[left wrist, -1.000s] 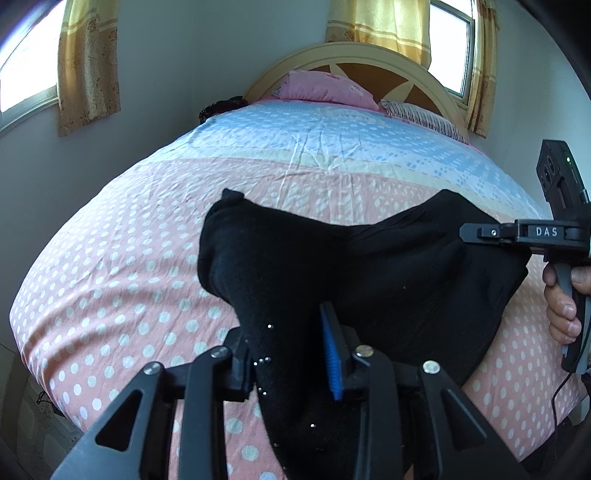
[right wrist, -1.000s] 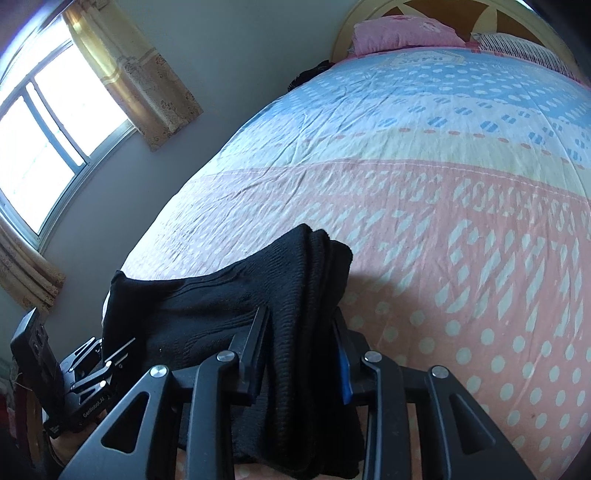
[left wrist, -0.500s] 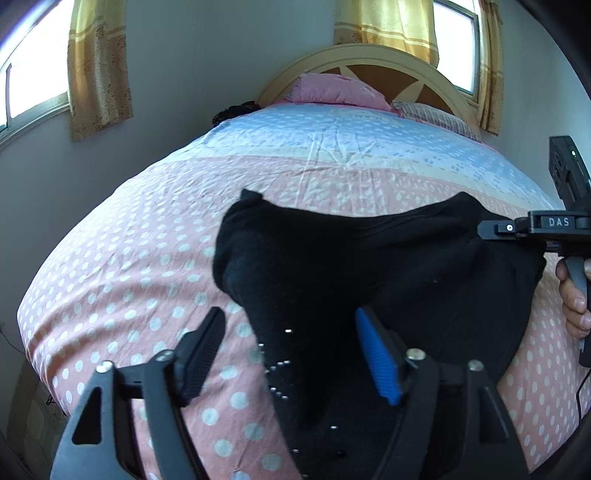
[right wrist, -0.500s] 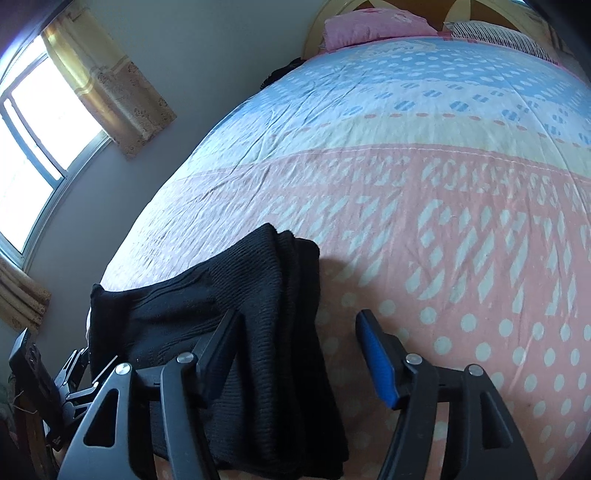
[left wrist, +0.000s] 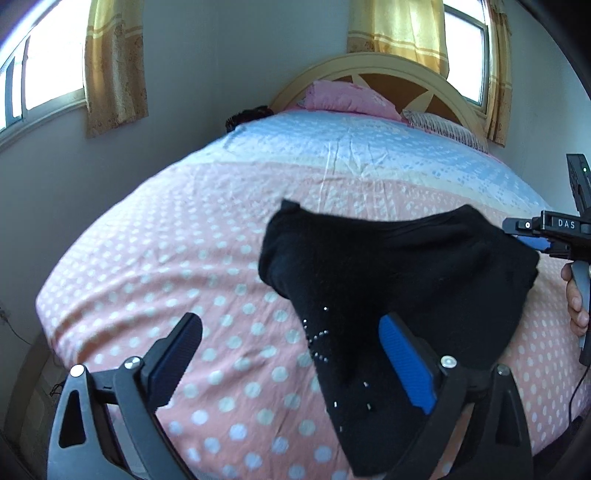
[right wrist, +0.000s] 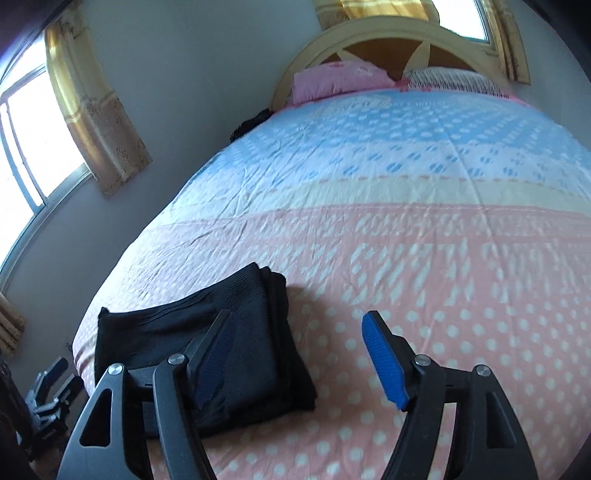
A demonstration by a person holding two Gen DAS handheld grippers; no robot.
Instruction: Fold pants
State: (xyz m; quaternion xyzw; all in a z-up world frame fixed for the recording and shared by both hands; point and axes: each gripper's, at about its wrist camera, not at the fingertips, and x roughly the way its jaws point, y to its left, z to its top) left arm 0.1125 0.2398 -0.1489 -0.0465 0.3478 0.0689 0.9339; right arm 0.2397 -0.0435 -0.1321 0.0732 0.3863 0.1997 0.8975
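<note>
At the far left of the left wrist view a curtained window (left wrist: 44, 85) lights the wall, and below it the pink polka-dot bedspread (left wrist: 166, 266) fills the frame down to the left gripper (left wrist: 291, 354), whose jaws stand wide apart with nothing between them except sheet and the lower edge of cloth. Its blue-padded finger overlaps the black pants (left wrist: 388, 280), which lie folded into a thick bundle on the pink part of the bed near the foot edge; this view alone shows small shiny studs scattered on the nearer flap of the fabric. Farther right, at the frame's edge, the right gripper (left wrist: 532, 242) appears from the side, marked DAS, its blue pad just at the bundle's far corner, with the person's fingers wrapped round its handle. The right wrist view shows what the first cannot: the pants (right wrist: 207, 339) seen from their other end as a neat stack with layered folded edges, and the left gripper's dark body low beyond the bed's corner. Here the right gripper (right wrist: 295, 350) is spread open and empty, one finger over the bundle's top, the other over bare dotted sheet. Beyond lie the blue band of the bedspread, a pink pillow (right wrist: 340, 79) and the arched headboard (right wrist: 388, 33).
</note>
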